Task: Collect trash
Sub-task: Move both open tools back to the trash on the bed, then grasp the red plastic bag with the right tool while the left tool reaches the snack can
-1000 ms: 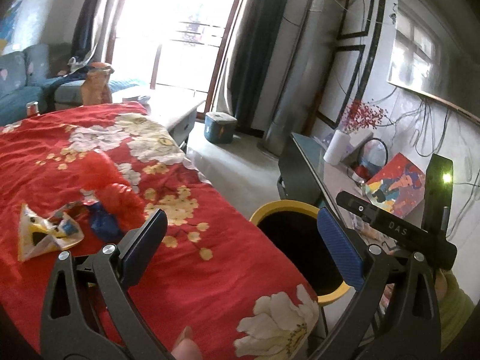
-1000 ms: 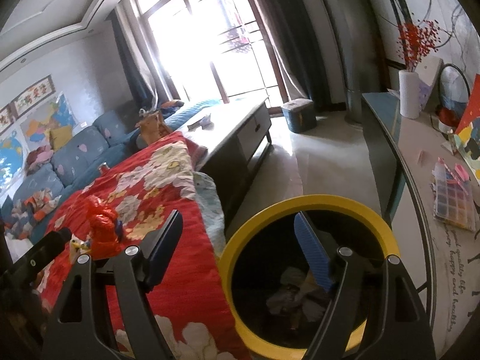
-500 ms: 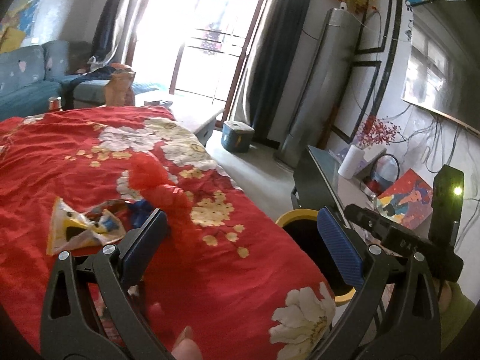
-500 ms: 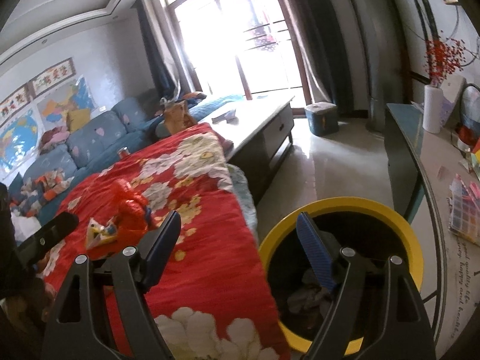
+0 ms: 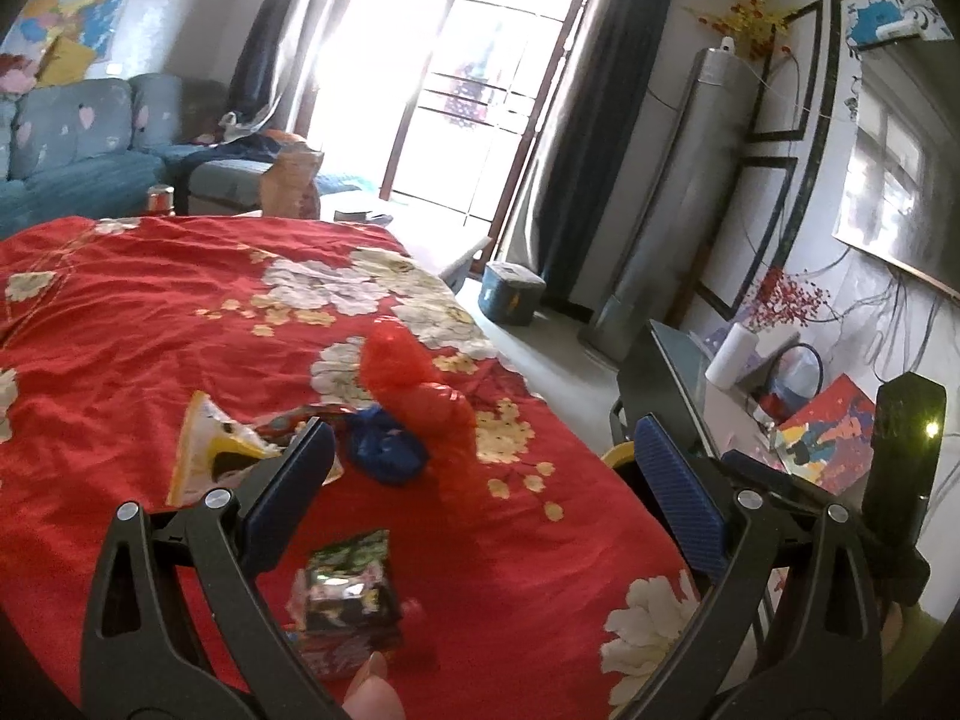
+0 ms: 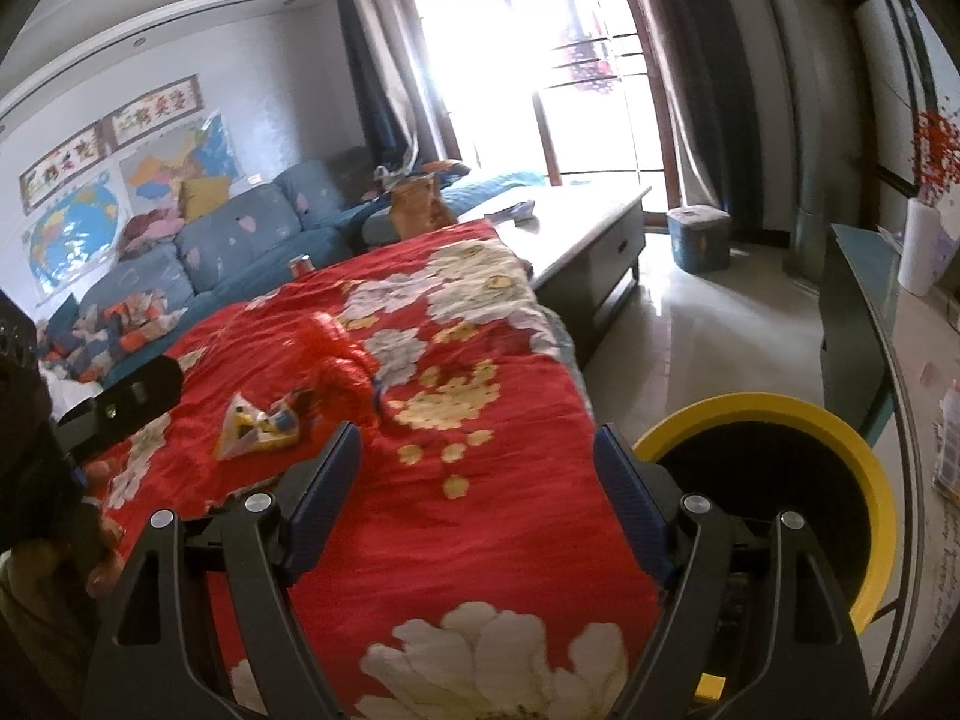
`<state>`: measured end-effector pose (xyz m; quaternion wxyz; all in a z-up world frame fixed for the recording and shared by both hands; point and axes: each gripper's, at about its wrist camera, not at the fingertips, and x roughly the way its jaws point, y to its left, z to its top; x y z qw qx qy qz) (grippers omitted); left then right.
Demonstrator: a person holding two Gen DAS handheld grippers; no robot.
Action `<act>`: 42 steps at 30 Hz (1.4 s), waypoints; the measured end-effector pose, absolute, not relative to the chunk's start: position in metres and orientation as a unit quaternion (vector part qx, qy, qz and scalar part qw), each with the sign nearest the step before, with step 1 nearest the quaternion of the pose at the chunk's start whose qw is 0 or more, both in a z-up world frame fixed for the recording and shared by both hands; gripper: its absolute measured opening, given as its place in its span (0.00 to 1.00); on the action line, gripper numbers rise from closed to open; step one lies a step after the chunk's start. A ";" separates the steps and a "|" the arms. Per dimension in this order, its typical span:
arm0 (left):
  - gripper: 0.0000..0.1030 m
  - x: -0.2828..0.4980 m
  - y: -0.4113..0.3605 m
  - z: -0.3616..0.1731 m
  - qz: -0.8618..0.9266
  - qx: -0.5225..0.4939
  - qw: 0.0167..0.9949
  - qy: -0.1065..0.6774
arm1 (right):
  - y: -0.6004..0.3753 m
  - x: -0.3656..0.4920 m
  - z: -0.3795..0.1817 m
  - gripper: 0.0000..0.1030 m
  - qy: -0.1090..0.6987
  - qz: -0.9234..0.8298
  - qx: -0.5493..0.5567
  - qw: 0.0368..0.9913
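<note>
Trash lies ahead of both my empty, wide-spread grippers: a wrapper (image 5: 234, 456), red bag (image 5: 420, 396) and blue wad (image 5: 384, 450) beyond my left gripper (image 5: 486, 486), so either can reach in. Only my left view shows the foil pack (image 5: 348, 588) just below its jaws; my right gripper (image 6: 480, 486) view alone shows the bin (image 6: 840, 456) waiting beside its right finger.

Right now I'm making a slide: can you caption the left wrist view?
Open left gripper above a red floral cloth strewn with wrappers, a red bag and a small box.
</note>
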<state>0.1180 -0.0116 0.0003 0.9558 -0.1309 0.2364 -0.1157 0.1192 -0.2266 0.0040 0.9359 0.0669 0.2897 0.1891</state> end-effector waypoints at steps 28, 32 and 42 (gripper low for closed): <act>0.89 0.102 0.077 -0.028 -0.075 -0.128 0.949 0.280 | -0.150 0.137 -0.007 0.75 0.314 0.257 0.023 0.914; 0.89 0.104 0.082 -0.039 -0.095 -0.115 0.942 0.301 | -0.144 0.145 -0.010 0.75 0.320 0.257 0.018 0.912; 0.89 0.097 0.062 -0.066 -0.174 -0.061 0.919 0.349 | -0.126 0.180 -0.034 0.73 0.363 0.257 0.014 0.896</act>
